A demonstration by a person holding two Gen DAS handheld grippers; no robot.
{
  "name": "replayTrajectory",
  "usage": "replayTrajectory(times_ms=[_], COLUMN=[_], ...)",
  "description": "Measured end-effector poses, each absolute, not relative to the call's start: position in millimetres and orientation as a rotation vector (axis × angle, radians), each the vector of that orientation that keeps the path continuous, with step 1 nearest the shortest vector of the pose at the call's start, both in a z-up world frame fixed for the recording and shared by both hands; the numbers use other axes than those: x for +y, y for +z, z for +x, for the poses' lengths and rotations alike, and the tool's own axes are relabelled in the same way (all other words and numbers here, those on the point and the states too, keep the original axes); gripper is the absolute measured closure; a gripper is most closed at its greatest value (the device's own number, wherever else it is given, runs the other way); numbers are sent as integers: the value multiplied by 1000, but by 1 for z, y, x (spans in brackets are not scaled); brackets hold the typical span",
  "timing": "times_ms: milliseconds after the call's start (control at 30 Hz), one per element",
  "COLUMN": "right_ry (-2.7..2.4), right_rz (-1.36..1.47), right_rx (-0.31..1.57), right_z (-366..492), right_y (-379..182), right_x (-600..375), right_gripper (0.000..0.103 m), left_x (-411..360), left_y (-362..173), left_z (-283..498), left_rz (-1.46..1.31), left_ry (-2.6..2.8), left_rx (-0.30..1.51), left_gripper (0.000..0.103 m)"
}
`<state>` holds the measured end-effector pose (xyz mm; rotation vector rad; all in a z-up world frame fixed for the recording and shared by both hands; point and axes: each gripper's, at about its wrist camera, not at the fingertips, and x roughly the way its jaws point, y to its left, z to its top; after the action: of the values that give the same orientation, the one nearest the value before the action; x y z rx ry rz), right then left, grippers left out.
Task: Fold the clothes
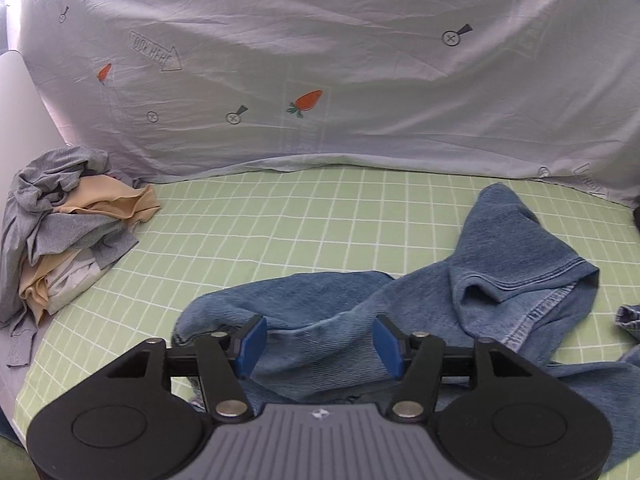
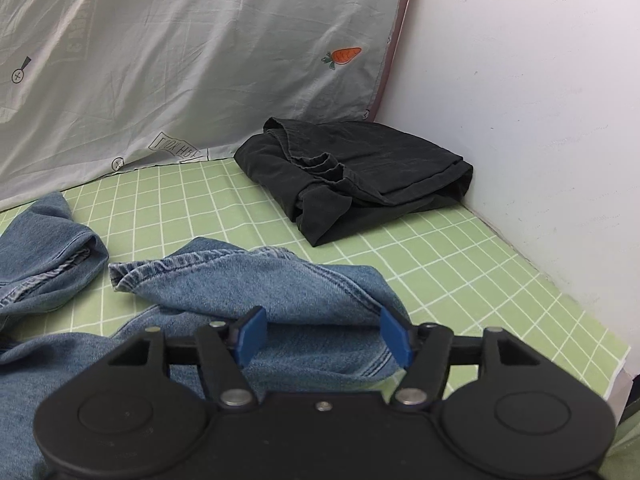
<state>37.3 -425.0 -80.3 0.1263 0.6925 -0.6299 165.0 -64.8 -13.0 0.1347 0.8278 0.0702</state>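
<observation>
A pair of blue jeans (image 1: pixel 500 276) lies crumpled on the green checked sheet (image 1: pixel 280 224). My left gripper (image 1: pixel 320 346) is open, its blue pads on either side of a raised fold of denim, just above it. In the right wrist view the jeans (image 2: pixel 256 280) spread across the near left, with a hemmed leg end pointing left. My right gripper (image 2: pixel 324 334) is open over a fold of the denim, the blue pads apart on either side of it.
A heap of grey, beige and white clothes (image 1: pixel 60 232) sits at the left edge of the bed. A folded black garment (image 2: pixel 356 176) lies in the far right corner by the white wall (image 2: pixel 520 120). A pale carrot-print sheet (image 1: pixel 320 60) hangs behind.
</observation>
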Motion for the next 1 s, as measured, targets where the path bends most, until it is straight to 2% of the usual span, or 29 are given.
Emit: replayTrajectory(times_ms=[133, 233, 367, 667, 733, 833, 900, 933, 967, 1000], right_ry=[-594, -589, -604, -550, -525, -514, -512, -505, -502, -498], right_rz=[144, 158, 237, 344, 339, 363, 396, 418, 426, 430], right_rx=[699, 711, 732, 741, 770, 806, 818, 819, 815, 812], right_z=[24, 13, 6, 36, 53, 71, 76, 75, 74, 72], right_y=[-81, -83, -89, -100, -108, -118, -123, -125, -125, -125], right_x=[-432, -442, -469, -518, -522, -527, -530, -531, -531, -530], right_gripper=[32, 24, 24, 19, 19, 19, 23, 32, 45, 51], left_x=[-103, -112, -111, -110, -109, -105, -100, -98, -96, -94], left_y=[-37, -66, -98, -136, -137, -139, -140, -140, -140, -140], left_z=[141, 132, 132, 179, 185, 193, 195, 196, 196, 197], left_rz=[225, 218, 198, 187, 194, 180, 157, 150, 148, 147], left_ry=[-38, -57, -23, 42, 41, 35, 27, 22, 15, 8], left_rx=[873, 973, 1086, 1201, 1196, 1202, 1212, 1215, 1219, 1223], left_gripper=[34, 34, 34, 33, 25, 21, 20, 20, 20, 20])
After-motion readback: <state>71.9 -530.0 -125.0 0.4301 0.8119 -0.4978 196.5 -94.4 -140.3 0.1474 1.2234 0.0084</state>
